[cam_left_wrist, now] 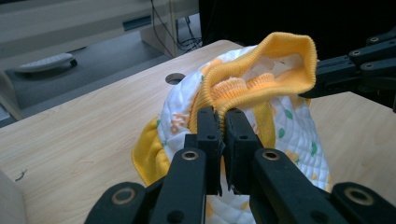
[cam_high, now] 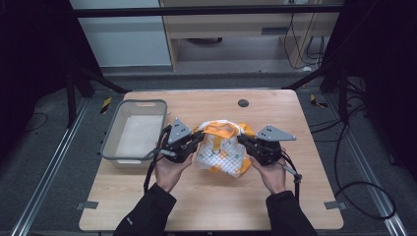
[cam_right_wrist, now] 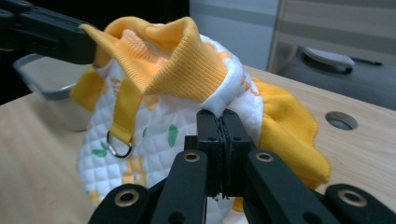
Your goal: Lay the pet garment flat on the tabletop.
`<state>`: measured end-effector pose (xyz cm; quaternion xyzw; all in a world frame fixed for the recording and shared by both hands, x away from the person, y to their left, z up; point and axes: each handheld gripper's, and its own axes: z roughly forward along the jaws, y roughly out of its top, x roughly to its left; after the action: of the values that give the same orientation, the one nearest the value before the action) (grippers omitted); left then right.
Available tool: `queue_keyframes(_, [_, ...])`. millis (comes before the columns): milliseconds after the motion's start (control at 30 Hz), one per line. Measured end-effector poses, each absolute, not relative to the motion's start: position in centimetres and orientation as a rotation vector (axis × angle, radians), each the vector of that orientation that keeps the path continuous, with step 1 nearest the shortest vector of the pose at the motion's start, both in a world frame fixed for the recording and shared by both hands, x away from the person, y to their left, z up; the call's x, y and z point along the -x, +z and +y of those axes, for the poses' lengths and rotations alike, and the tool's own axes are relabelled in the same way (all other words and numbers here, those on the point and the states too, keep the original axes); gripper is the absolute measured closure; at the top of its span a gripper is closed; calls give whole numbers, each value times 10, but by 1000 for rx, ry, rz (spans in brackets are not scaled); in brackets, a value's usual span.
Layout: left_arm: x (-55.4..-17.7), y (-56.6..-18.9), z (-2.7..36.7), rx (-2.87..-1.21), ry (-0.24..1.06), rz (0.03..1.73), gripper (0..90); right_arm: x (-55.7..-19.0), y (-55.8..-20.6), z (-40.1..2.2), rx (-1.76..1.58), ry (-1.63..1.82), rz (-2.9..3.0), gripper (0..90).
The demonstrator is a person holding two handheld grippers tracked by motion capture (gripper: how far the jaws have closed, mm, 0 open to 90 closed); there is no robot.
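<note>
at frame centre, the left gripper [cam_high: 200, 139] and right gripper [cam_high: 242, 140] each pinch the quilted garment's [cam_high: 221, 153] yellow ribbed collar [cam_high: 220, 130] (jaws narrow).

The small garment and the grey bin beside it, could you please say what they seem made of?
Garment: soft quilted white fabric, stitched in diamonds, with matte yellow ribbed-knit collar and a shiny metal-looking ring. Grey bin: probably smooth moulded plastic.

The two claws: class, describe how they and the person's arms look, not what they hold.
Both the left claw and right claw are black, with jointed linkage arms and brass-coloured pivot rings. Each carries a grey three-cornered plate on top and trails a black cable. The person wears dark long sleeves.
</note>
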<state>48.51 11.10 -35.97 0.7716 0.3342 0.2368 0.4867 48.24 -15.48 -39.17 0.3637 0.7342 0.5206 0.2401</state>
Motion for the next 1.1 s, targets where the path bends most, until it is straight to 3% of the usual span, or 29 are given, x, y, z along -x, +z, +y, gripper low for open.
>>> queue_keyframes(233, [-532, -381, 87, -1914, 624, 918, 833, -521, -414, -152, -1147, 1287, 1920, 836])
queue_keyframes(267, [-537, -386, 84, -1913, 624, 930, 755, -526, -418, -153, -1164, 1241, 1896, 803])
queue_keyframes(300, [-540, -390, 85, -1919, 637, 948, 594, -531, -422, -156, -1187, 1181, 1886, 771])
queue_keyframes(567, [-527, -397, 115, -1875, 597, 963, 419, -511, -420, -187, -1158, 1177, 1912, 692])
queue_keyframes(867, [-496, -417, 148, -1952, 582, 970, 398, -480, -424, -200, -1112, 1206, 1999, 610])
queue_keyframes(1100, [-489, -448, 148, -2011, 541, 991, 406, -464, -443, -194, -1100, 1208, 2081, 578])
